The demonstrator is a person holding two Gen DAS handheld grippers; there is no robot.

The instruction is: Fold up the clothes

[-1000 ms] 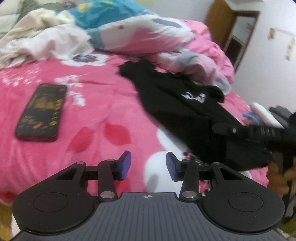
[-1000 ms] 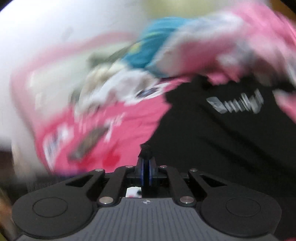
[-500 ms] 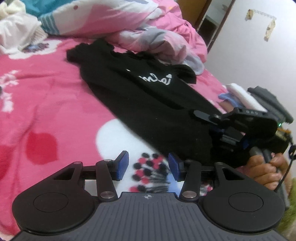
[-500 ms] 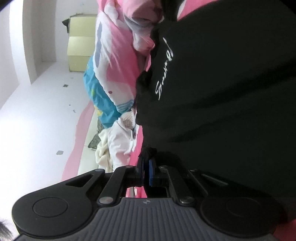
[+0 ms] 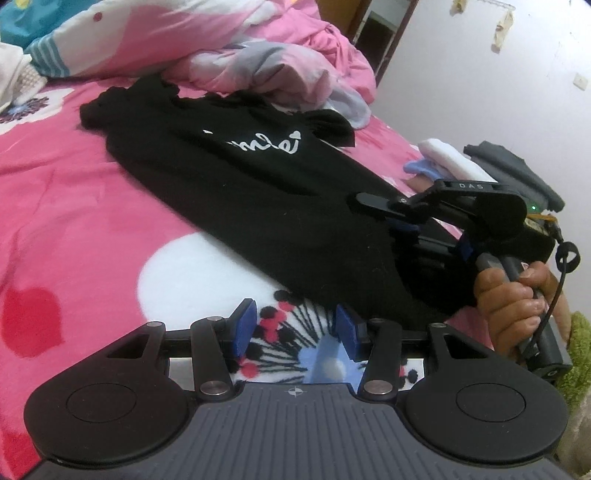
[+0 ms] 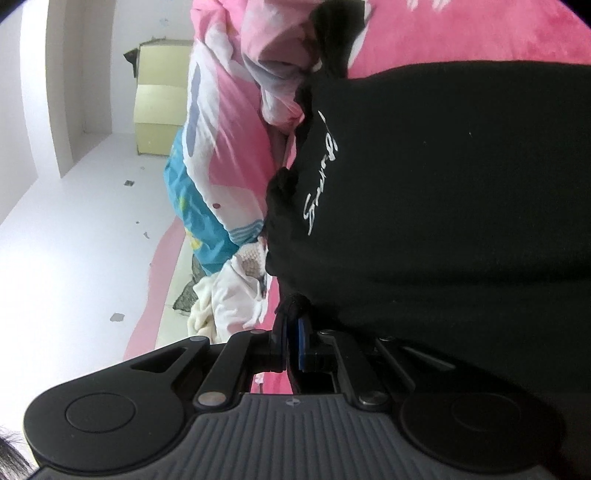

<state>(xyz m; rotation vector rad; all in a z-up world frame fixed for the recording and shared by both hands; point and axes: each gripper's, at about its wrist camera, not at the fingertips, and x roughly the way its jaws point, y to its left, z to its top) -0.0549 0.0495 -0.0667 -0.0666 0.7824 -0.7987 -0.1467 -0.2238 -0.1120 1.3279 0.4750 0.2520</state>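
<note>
A black T-shirt (image 5: 236, 184) with white script lettering lies spread on the pink flowered bed cover (image 5: 74, 221). My left gripper (image 5: 293, 334) is open and empty, low over the cover just short of the shirt's near hem. My right gripper (image 6: 291, 328) is shut on the black T-shirt (image 6: 443, 206) at its hem corner, rolled onto its side. In the left wrist view the right gripper (image 5: 402, 225) holds that corner at the bed's right edge.
A crumpled pink, white and blue duvet (image 5: 229, 48) lies behind the shirt. White clothes (image 5: 14, 81) are heaped at the far left. Folded white and dark items (image 5: 476, 166) sit off the bed's right side, near a doorway (image 5: 380, 33).
My left gripper has swung right and closer to the shirt's hem; the phone has left its view. My right gripper rolled onto its side, still shut on the hem.
</note>
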